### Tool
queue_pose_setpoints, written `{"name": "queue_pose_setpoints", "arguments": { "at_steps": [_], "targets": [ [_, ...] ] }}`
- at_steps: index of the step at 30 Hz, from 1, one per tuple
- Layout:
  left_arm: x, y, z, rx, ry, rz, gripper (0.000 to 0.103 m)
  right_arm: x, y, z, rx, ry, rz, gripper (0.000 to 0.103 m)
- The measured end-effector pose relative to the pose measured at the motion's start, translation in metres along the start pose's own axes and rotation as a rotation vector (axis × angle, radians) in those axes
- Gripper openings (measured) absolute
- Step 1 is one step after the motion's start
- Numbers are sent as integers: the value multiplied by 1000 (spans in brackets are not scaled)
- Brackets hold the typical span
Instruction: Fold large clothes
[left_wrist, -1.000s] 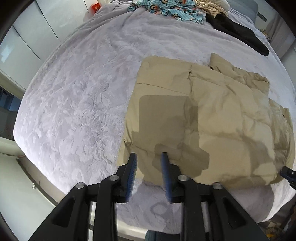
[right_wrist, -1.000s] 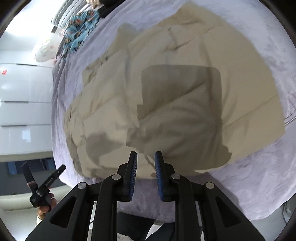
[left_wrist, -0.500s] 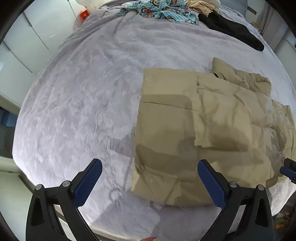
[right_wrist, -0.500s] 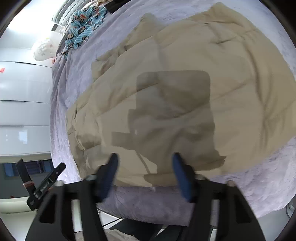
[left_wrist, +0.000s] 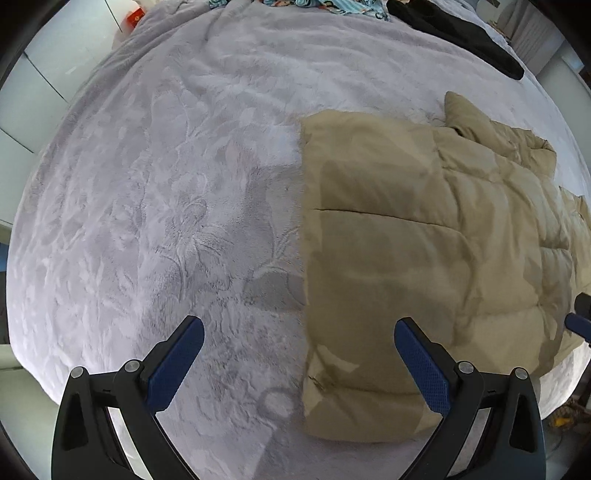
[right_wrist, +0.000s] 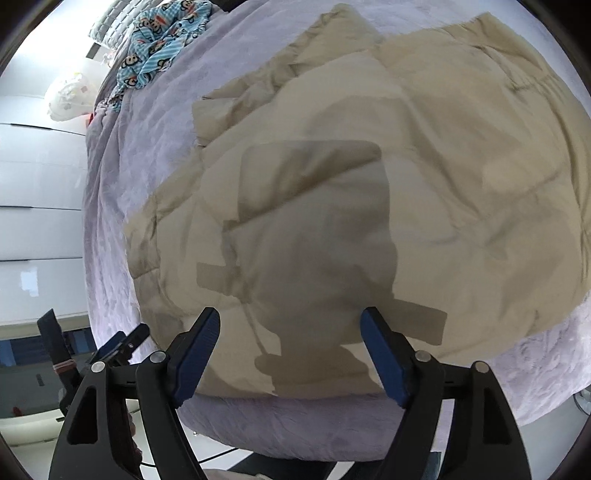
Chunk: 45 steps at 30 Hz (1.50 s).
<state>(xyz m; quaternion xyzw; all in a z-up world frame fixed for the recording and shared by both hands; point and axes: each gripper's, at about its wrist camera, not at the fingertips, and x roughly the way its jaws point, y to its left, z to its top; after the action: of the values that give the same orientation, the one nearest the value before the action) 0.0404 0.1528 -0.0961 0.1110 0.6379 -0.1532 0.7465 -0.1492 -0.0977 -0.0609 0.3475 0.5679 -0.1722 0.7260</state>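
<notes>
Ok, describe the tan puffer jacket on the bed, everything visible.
The tan puffer jacket is quilted in stitched panels, matte and softly wrinkled, looking padded. It lies flat, partly folded, on the grey plush bedspread near the bed's front edge, one straight edge to the left, a crumpled section bunched at the far side. Gripper shadows fall across it; neither gripper touches it.

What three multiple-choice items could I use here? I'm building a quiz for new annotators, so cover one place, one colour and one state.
1. Where does the tan puffer jacket lie?
A. on the grey bedspread
B. on the floor
C. on a hanger

2. What colour is the garment at the bed's far edge?
A. white
B. black
C. red

3. How does the left gripper stand?
A. shut on the jacket
B. shut, empty
C. open, empty

Answers:
1 A, the jacket lies spread flat on the bedspread.
2 B, it is a dark black strip.
3 C, its blue pads stand wide apart with nothing between them.
</notes>
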Motion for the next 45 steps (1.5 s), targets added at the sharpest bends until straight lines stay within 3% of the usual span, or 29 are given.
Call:
{"name": "queue_pose_setpoints", "arguments": {
  "at_steps": [4,6,8,9,12,15,18,26,28,30,31,33,36,38,41,45],
  "targets": [
    [9,7,6,10,16,-36,103,9,9,1,8,-5,-39,81],
    [14,11,9,15,20,-66,103,14,9,3,23,-10,-60,74],
    [17,17,12,12,16,-106,103,18,8,4,30,-28,-98,38],
    [18,23,15,3,13,-145,103,19,7,5,26,-30,-112,35],
    [25,46,24,-49,15,-304,103,23,4,7,13,-26,-105,33],
    [45,61,29,-74,76,-462,103,29,0,7,-1,-15,-117,33],
    [69,58,33,-50,134,-529,103,33,-1,7,2,-8,-128,33],
    [94,-8,47,86,206,-678,103,40,-2,11,-1,6,-143,33],
    [98,-21,49,132,216,-676,86,41,-2,12,1,11,-144,33],
    [94,-24,49,147,230,-725,39,39,0,15,-13,30,-145,33],
    [90,-24,50,130,244,-776,31,36,1,16,-23,39,-139,33],
    [75,-27,49,143,216,-758,24,26,5,19,-52,36,-117,33],
    [49,-32,44,158,179,-741,24,-3,1,25,-105,-83,-128,31],
    [27,-36,43,149,150,-743,24,-16,-12,39,-99,-161,-143,14],
    [-10,-51,43,132,109,-732,24,-8,-34,62,-58,-179,-90,13],
    [-64,-86,43,125,62,-683,24,25,-49,84,-56,-123,-2,13]
  ]
}}
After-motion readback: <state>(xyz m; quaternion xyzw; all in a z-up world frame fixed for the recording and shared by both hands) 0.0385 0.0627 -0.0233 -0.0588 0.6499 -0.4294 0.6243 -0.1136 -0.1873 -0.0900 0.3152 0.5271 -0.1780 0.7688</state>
